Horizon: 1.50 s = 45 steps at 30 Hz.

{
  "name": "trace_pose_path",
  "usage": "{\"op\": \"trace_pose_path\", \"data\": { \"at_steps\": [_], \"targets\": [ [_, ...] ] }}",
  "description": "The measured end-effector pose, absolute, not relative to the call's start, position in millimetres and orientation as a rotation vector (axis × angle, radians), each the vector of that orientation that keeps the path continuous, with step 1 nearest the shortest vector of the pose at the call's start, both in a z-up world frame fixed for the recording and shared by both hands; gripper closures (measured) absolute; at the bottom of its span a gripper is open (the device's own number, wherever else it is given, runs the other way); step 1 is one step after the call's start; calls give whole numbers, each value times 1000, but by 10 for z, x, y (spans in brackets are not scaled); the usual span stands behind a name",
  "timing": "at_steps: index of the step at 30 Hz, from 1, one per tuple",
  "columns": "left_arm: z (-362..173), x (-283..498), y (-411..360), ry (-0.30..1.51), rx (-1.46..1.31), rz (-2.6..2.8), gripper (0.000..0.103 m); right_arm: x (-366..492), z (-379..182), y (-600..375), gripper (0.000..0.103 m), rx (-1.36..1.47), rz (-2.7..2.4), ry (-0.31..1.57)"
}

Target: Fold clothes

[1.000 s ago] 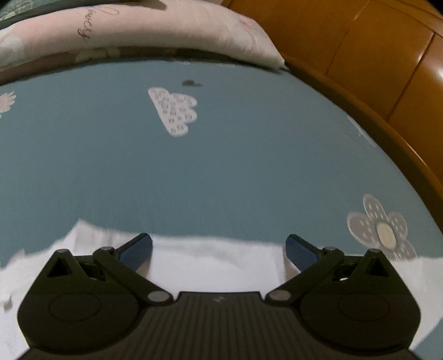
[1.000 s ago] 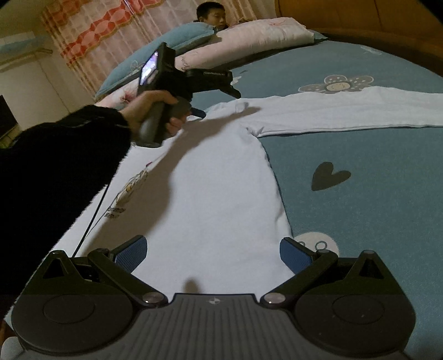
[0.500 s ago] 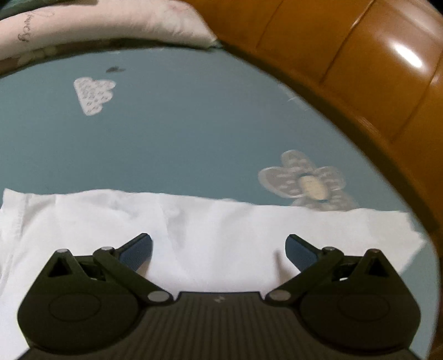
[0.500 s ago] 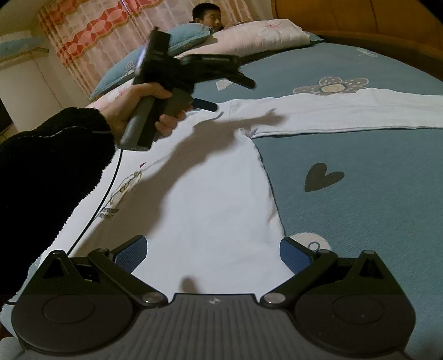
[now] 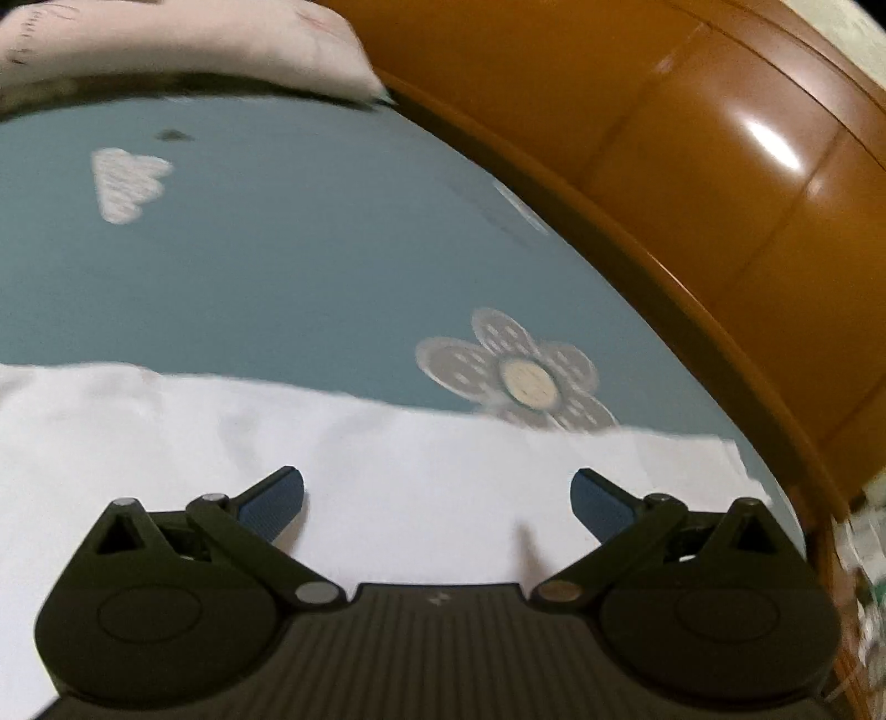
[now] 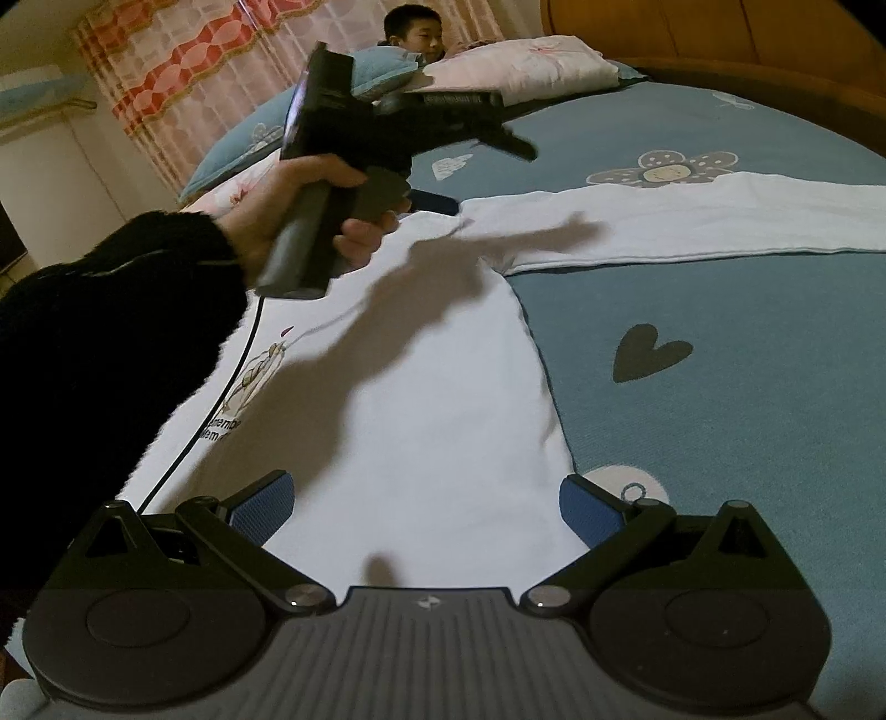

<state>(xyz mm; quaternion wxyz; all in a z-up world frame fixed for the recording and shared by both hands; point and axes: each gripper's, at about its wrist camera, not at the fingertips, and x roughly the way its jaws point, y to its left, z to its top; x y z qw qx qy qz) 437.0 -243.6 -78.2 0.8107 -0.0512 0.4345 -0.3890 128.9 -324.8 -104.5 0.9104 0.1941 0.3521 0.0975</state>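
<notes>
A white long-sleeved shirt (image 6: 421,387) lies flat on the blue bedspread (image 6: 747,343), with a small print on its chest and one sleeve (image 6: 692,221) stretched out to the right. My left gripper (image 5: 437,501) is open and empty, held above that sleeve (image 5: 387,459). It also shows in the right wrist view (image 6: 487,166), in a hand with a black cuff, above the shoulder of the shirt. My right gripper (image 6: 426,507) is open and empty over the shirt's lower right side edge.
A wooden headboard (image 5: 692,183) curves round the right of the bed. Pink and blue pillows (image 6: 520,66) lie at the far end, with a child (image 6: 415,36) behind them. Patterned curtains (image 6: 183,72) hang at the far left.
My left gripper has swung to the right along the sleeve, towards the cuff and the headboard. My right gripper has held its place, still open.
</notes>
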Motion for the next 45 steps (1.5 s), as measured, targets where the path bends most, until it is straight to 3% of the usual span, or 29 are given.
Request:
{"op": "trace_pose_path", "data": {
  "at_steps": [6,12,22,26,36,45],
  "targets": [
    [-1023,4460,-2772,873,-26,-800,1,1275,-1047,-3264,0,400,201,726],
    [-903,4630,-2917,884,-17,-708,2,1283,-1045,-3267,0,416,198,727],
    [-73,3855,-2132,875,92,-602,1,1244,-991,-3176,0,342,179,684],
    [32,3458,-1673,916,97,-496,1,1248,-993,-3196,0,324,156,660],
    [-503,2348,-889,905,102,-242,1,1171,-836,-3708,0,476,37,562],
    [-804,2164,-723,874,92,-203,1,2120,-380,-4578,0,488,175,584]
  ]
}}
